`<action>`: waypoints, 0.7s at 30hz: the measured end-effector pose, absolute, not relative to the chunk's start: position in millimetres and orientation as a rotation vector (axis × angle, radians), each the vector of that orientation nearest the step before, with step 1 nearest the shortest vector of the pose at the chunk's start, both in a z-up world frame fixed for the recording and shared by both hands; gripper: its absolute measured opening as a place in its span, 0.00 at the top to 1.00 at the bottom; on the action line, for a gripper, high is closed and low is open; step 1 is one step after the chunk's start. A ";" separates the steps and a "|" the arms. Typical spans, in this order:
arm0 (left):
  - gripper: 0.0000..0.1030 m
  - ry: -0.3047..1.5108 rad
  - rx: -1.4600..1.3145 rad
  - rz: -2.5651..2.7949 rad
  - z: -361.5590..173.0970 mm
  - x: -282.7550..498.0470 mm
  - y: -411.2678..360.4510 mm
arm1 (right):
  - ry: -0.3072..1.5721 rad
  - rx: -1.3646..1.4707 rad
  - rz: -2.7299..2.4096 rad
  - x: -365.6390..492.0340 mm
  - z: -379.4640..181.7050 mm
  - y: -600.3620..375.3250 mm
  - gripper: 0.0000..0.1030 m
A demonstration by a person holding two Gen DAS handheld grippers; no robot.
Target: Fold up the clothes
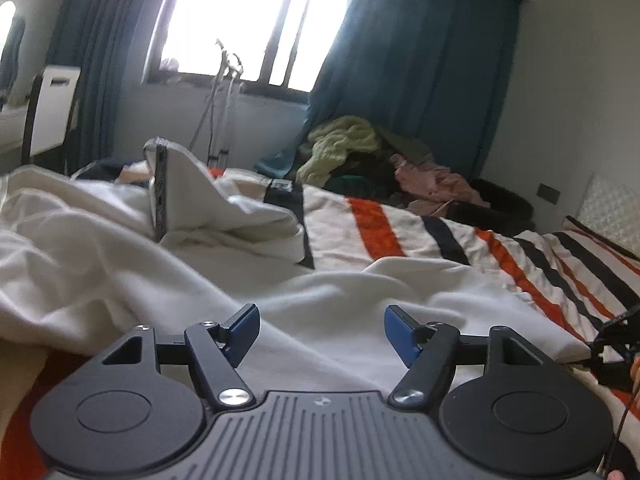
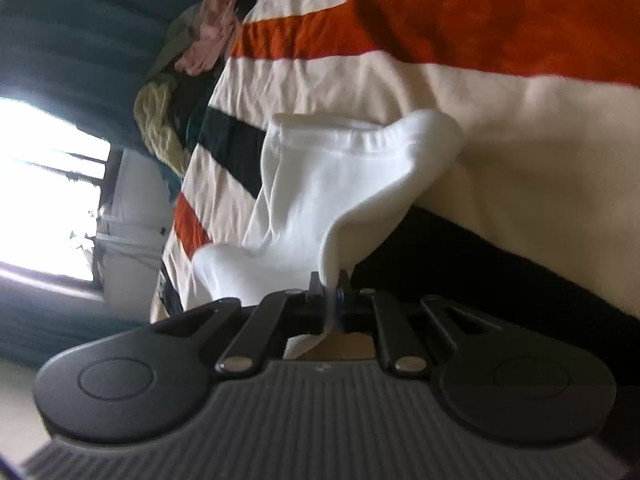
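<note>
Right wrist shows right gripper pinching white garment (left gripper gapes, empty).

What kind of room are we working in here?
Most likely a bedroom. A bed with a striped blanket fills the view, teal curtains hang beside a bright window, and a heap of unfolded clothes sits at the bed's far end.

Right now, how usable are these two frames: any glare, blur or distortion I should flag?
Left wrist view: the bright window is blown out, the room edges bow with fisheye, and the open left gripper stays sharp. Right wrist view: rolled sideways, the blue curtain is smeared by motion blur, yet the white garment pinched in the right gripper reads clearly.
</note>
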State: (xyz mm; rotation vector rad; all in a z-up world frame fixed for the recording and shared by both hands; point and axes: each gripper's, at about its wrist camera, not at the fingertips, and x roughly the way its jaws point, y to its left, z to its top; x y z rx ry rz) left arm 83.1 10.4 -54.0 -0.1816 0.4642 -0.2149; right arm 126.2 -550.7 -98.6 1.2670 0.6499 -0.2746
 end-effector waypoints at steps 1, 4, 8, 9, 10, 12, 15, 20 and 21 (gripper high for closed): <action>0.31 0.477 -0.195 -0.209 -55.6 85.6 12.6 | 0.648 1.298 -0.285 126.4 -102.2 -550.8 0.70; 0.30 0.502 -0.215 -0.199 -59.6 91.2 16.2 | 0.630 1.369 -0.331 115.1 -107.8 -550.3 0.29; 0.26 0.509 -0.176 -0.196 -64.6 92.1 10.6 | 0.602 1.376 -0.361 118.9 -110.4 -548.5 0.29; 0.26 0.516 -0.170 -0.195 -66.8 93.7 8.8 | 0.605 1.372 -0.368 120.5 -112.7 -548.3 0.29; 0.26 0.522 -0.157 -0.189 -69.0 95.6 6.7 | 0.608 1.370 -0.372 122.2 -115.5 -548.2 0.29; 0.26 0.532 -0.136 -0.174 -71.7 96.8 3.8 | 0.595 1.381 -0.365 125.1 -122.2 -549.2 0.29; 0.25 0.549 -0.138 -0.160 -74.2 98.2 2.9 | 0.546 1.410 -0.343 127.5 -130.6 -552.9 0.29; 0.24 0.552 -0.131 -0.137 -74.4 97.2 3.2 | 0.458 1.439 -0.306 131.1 -136.0 -564.2 0.38; 0.24 0.553 -0.129 -0.133 -74.6 97.1 3.1 | 0.454 1.439 -0.306 131.3 -136.7 -565.9 0.43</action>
